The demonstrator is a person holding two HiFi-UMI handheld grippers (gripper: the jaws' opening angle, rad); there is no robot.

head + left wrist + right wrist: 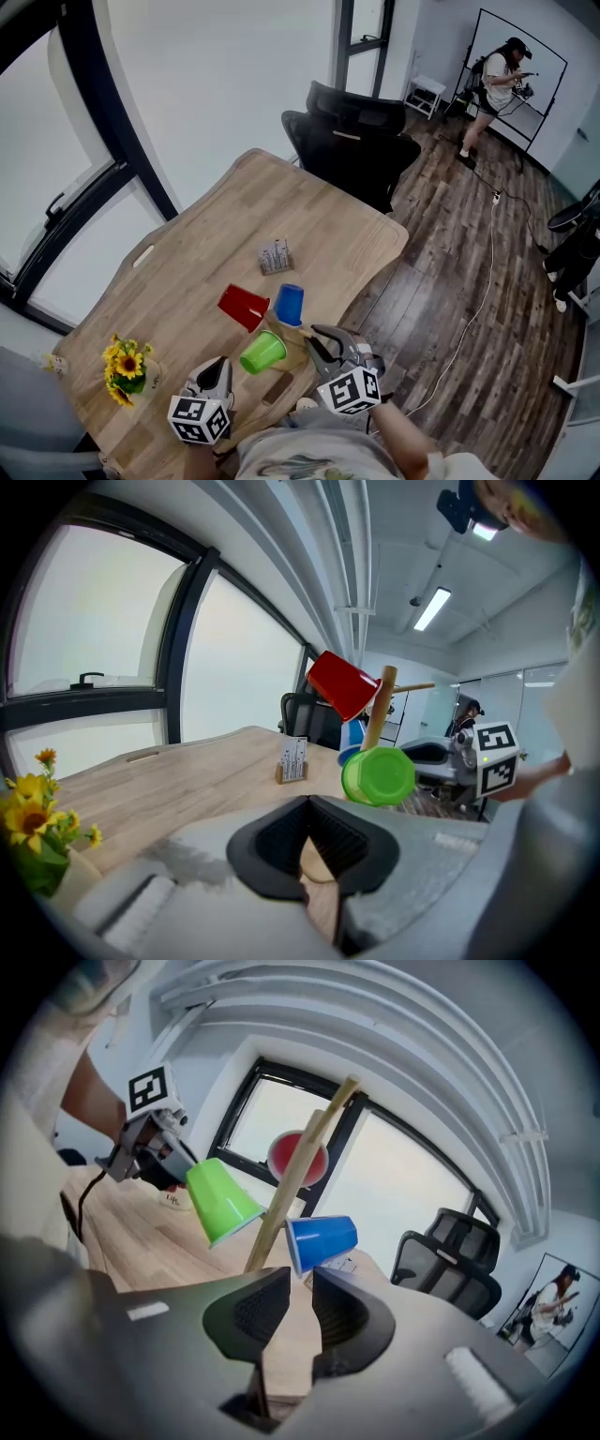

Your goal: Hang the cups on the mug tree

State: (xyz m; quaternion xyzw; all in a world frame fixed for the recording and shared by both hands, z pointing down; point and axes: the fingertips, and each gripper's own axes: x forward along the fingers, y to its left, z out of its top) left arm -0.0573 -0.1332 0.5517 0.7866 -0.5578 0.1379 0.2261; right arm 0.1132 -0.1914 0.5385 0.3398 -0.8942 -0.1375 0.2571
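Observation:
A wooden mug tree [284, 349] stands near the front of the table [206, 234], and three cups hang on it. The red cup [243, 306] hangs at the left, the blue cup [290, 304] at the right and the green cup [262, 352] nearest me. My left gripper [214, 375] rests low at the tree's left, shut and empty; in its own view the pads [330, 841] meet below the green cup [379, 776]. My right gripper [323, 347] sits at the tree's right. Its jaws [301, 1283] stand slightly apart with nothing between them, just short of the blue cup [322, 1240] and the pole [291, 1180].
A pot of sunflowers [127, 366] stands at the table's front left corner. A small card holder [275, 256] sits behind the tree. A black office chair [352, 141] is at the far edge, and a person [492, 89] stands far back on the wooden floor.

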